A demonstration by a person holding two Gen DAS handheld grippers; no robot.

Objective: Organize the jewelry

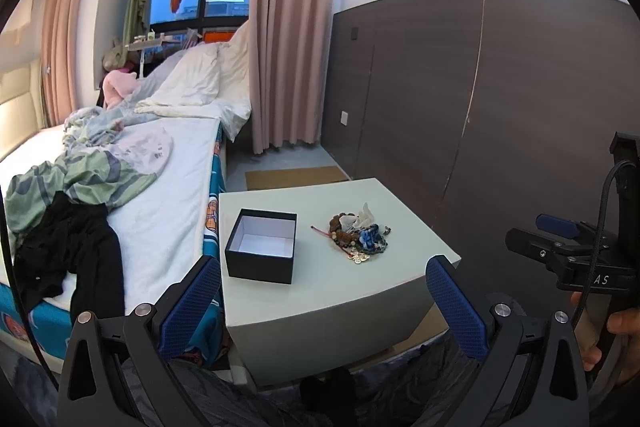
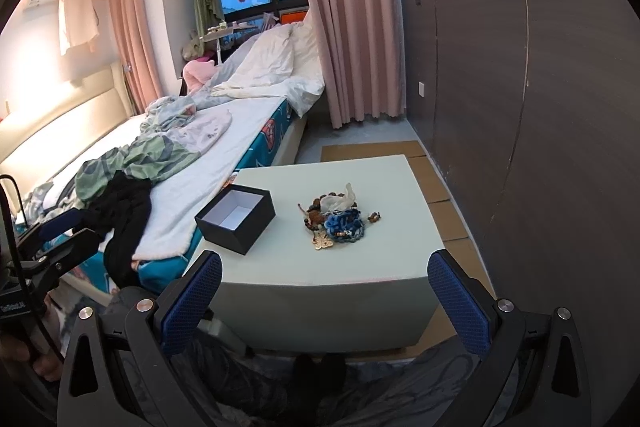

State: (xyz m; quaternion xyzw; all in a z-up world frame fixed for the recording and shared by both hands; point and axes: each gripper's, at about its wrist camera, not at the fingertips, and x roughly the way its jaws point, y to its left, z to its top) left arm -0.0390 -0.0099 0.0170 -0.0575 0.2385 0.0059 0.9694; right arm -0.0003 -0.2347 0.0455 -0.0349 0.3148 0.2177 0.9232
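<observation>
Jewelry pile (image 1: pixel 357 235) is sitting on the pale table (image 1: pixel 400 203), right of centre: brown beads, blue knotted piece, white piece on top, gold bits at the near edge. One small dark piece (image 2: pixel 374 215) is lying just beside the pile on its right. Black box (image 1: pixel 262 245) with white lining is standing open and empty on the table's left part, near the pile but apart from it. Left gripper (image 1: pixel 324 277) is hovering short of the table's near edge, blue pads spread wide, gripping nothing. Right gripper (image 2: pixel 325 277) is doing the same, jaws spread wide, nothing between them. A hand (image 1: pixel 616 339) is holding the right gripper's handle at the frame edge. Bed (image 1: pixel 160 163) with rumpled clothes is running along the table's left side. Pink curtain (image 1: pixel 288 27) is hanging behind, dark wall panel (image 1: pixel 500 99) on the right.
</observation>
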